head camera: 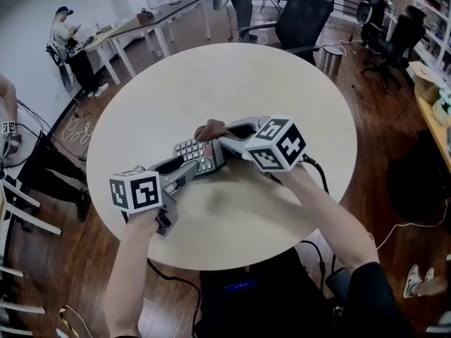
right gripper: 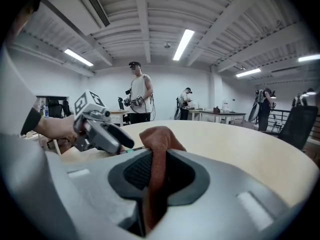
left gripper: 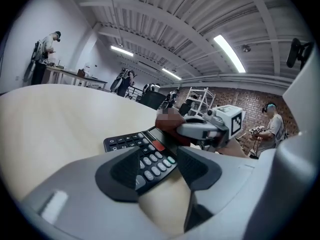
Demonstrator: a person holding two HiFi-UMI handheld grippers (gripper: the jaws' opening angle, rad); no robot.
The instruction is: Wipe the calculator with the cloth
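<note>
You clamp the calculator point(head camera: 199, 153) by its keypad end in the left gripper point(left gripper: 159, 170), the two pads pressing on the calculator's long edges. The hold looks meant to stop it skating while it is rubbed and to leave its display end free. At that display end the right gripper point(right gripper: 157, 175) faces it from the opposite side, jaws pinched tight on a rust-brown cloth point(head camera: 211, 129). A bunched fold stands proud of the jaw tips, probably so that soft fabric, not hard plastic, meets the calculator's face. In the head view the cloth sits at the calculator's far end, on or just over the display; whether it actually touches cannot be told. The round pale table point(head camera: 211, 76) lies beneath the calculator, which is toward your side of its middle. It is not clear whether the calculator rests flat or is tipped up off the top. Holding the calculator at one end and wiping from the other appears to keep the two grippers out of each other's way. The keys nearest the left gripper are likely the hardest patch to reach.
</note>
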